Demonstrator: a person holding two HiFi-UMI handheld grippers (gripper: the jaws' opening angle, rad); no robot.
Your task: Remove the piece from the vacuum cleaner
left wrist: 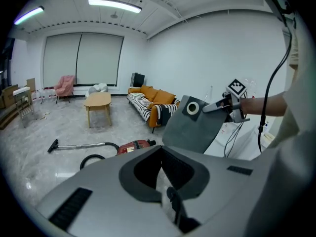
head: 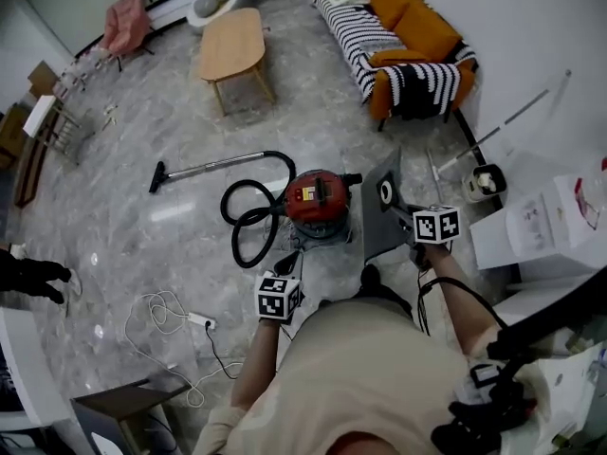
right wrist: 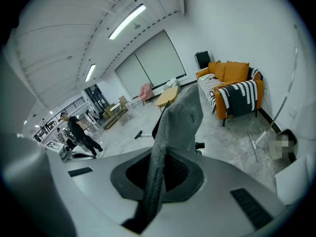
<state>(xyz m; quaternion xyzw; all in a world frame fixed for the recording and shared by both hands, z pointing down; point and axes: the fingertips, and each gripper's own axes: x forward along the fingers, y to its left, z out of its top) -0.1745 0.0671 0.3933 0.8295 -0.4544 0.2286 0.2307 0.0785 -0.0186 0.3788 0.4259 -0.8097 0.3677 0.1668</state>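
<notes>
Left gripper (head: 287, 263): at the vacuum cleaner's (head: 318, 204) 6 o'clock, fingers clenched on nothing.
Right gripper (head: 403, 218): fingers clenched on the grey dust bag (head: 381, 218), which is held clear at the cleaner's 3 o'clock.
Hose (head: 248, 218): looped at 9.
Floor (head: 142, 235): open beyond the hose.
Sofa (head: 408, 36): far, at 1.

In my right gripper (right wrist: 143, 214), the flat grey dust bag (right wrist: 183, 120) looks like matt, fuzzy felt; beyond it I see a glossy red plastic vacuum cleaner (head: 318, 202) on polished stone-look floor (head: 142, 226).
</notes>
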